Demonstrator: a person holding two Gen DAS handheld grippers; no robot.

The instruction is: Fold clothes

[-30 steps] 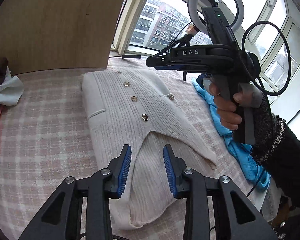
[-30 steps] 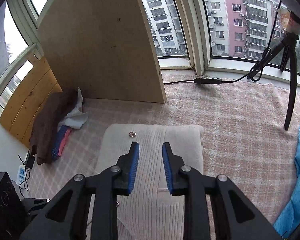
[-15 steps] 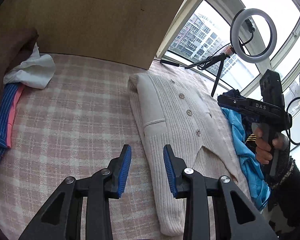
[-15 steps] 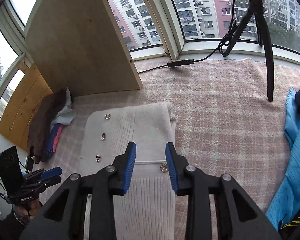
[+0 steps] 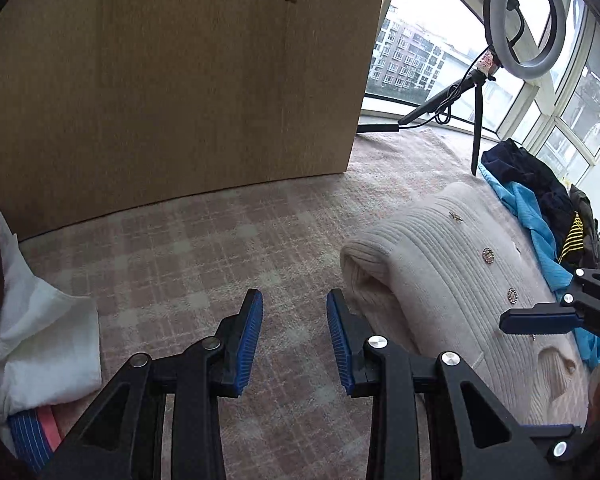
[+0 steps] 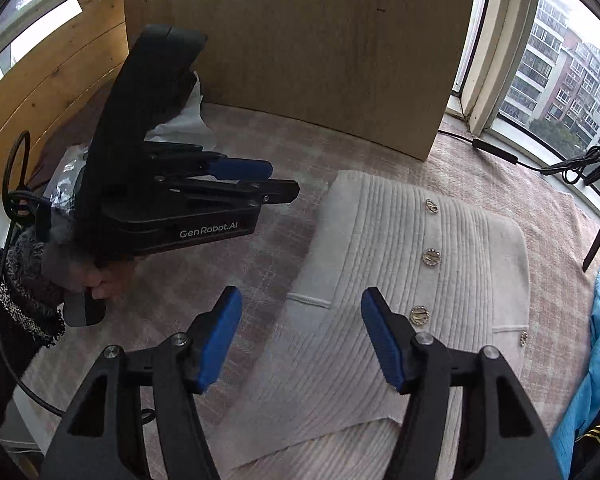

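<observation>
A cream ribbed cardigan (image 6: 412, 280) with gold buttons lies folded on the pink checked cloth (image 5: 204, 248); it also shows in the left wrist view (image 5: 452, 280). My left gripper (image 5: 294, 336) is open and empty, low over the cloth just left of the cardigan's rolled edge. It shows from the side in the right wrist view (image 6: 260, 184). My right gripper (image 6: 300, 336) is open wide and empty, above the cardigan's near left part. Its fingertip (image 5: 540, 318) shows at the right of the left wrist view.
A wooden board (image 5: 180, 80) stands behind the cloth. Folded white and striped clothes (image 5: 40, 340) lie at left. A heap of blue and dark clothes (image 5: 540, 216) lies right of the cardigan. A ring light on a tripod (image 5: 520, 20) stands by the window.
Both grippers dropped lower toward the cloth. The left one swung left off the cardigan to its edge. The right gripper's jaws opened wider and it now faces the cardigan's left part.
</observation>
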